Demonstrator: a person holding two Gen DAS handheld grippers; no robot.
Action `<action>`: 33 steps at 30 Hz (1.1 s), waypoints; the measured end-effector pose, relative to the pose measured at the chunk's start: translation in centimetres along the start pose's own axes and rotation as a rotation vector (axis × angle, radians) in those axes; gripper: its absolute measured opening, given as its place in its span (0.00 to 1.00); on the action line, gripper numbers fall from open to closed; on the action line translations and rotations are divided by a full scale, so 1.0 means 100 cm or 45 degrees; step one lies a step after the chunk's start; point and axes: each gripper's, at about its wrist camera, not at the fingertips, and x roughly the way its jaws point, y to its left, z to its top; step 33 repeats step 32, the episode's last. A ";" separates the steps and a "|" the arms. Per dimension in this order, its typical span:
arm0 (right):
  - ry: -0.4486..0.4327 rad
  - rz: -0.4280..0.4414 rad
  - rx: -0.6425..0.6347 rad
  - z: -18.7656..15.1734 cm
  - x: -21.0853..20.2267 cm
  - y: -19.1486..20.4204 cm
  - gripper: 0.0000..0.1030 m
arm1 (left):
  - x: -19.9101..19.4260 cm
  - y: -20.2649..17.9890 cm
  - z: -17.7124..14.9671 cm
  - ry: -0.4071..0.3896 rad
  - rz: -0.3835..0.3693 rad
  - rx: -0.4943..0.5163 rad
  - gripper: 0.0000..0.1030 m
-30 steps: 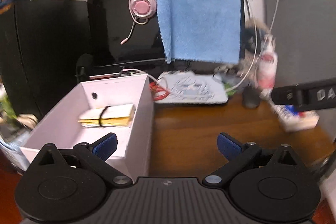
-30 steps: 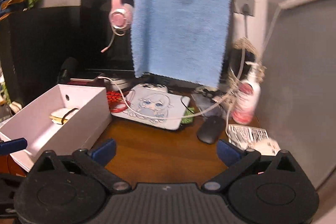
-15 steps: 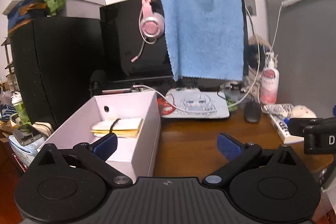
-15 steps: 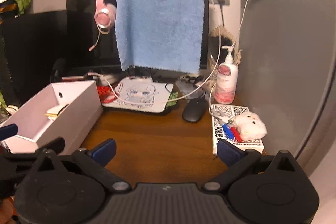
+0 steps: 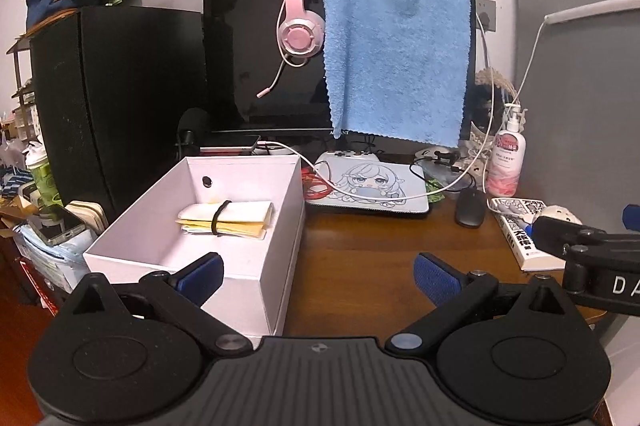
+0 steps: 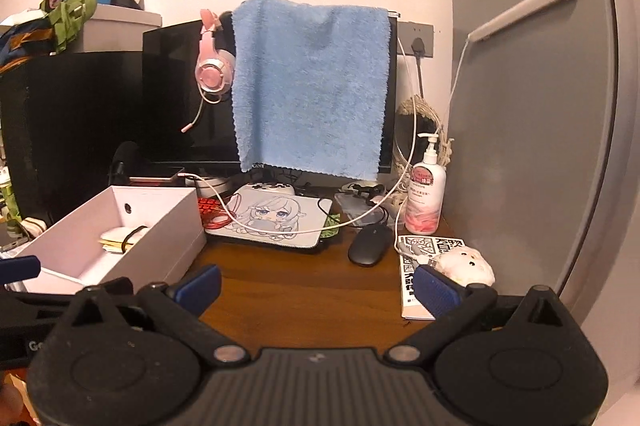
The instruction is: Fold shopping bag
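Note:
A folded yellow-and-white shopping bag (image 5: 226,218), bound by a black band, lies flat inside the open white box (image 5: 256,278) on the left of the wooden desk. It also shows in the right wrist view as the banded bag (image 6: 120,238) inside the box (image 6: 168,238). My left gripper (image 5: 318,274) is open and empty, hovering in front of the box's near right corner. My right gripper (image 6: 316,288) is open and empty above the desk's front edge. Each gripper's fingers reach into the other view at the edge.
At the back stands a black monitor (image 5: 248,58) with a blue towel (image 5: 396,58) and a pink headset (image 5: 298,34) hung on it. A mouse pad (image 5: 372,186), mouse (image 6: 370,244), lotion bottle (image 6: 426,194), book (image 6: 416,266) and plush toy (image 6: 466,266) occupy the right. A black case (image 5: 100,98) stands left, a grey cabinet (image 6: 532,130) right.
Both grippers have drawn back and risen from the desk, so more of it shows. The box and banded bag stay put. Both grippers stay open.

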 end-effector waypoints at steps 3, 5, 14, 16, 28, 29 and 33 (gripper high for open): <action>0.007 0.027 0.000 0.001 -0.001 0.002 0.99 | -0.001 0.002 0.000 -0.001 0.002 -0.012 0.99; 0.007 0.027 -0.002 0.001 -0.001 0.004 0.99 | -0.002 0.003 0.000 -0.001 0.004 -0.015 0.99; 0.011 0.037 0.007 0.001 0.000 0.005 0.99 | -0.002 0.003 0.001 0.001 0.013 -0.014 0.99; 0.013 0.038 0.008 0.001 0.000 0.005 0.99 | -0.001 0.003 0.001 0.003 0.012 -0.015 0.99; 0.018 0.030 0.006 -0.001 0.001 0.006 0.99 | 0.000 0.004 0.001 0.015 0.010 -0.016 0.99; 0.018 0.029 0.004 -0.001 0.001 0.006 0.99 | 0.000 0.004 0.001 0.016 0.009 -0.016 0.99; 0.019 0.027 0.000 -0.001 0.001 0.007 0.99 | 0.001 0.005 0.001 0.017 0.009 -0.015 0.99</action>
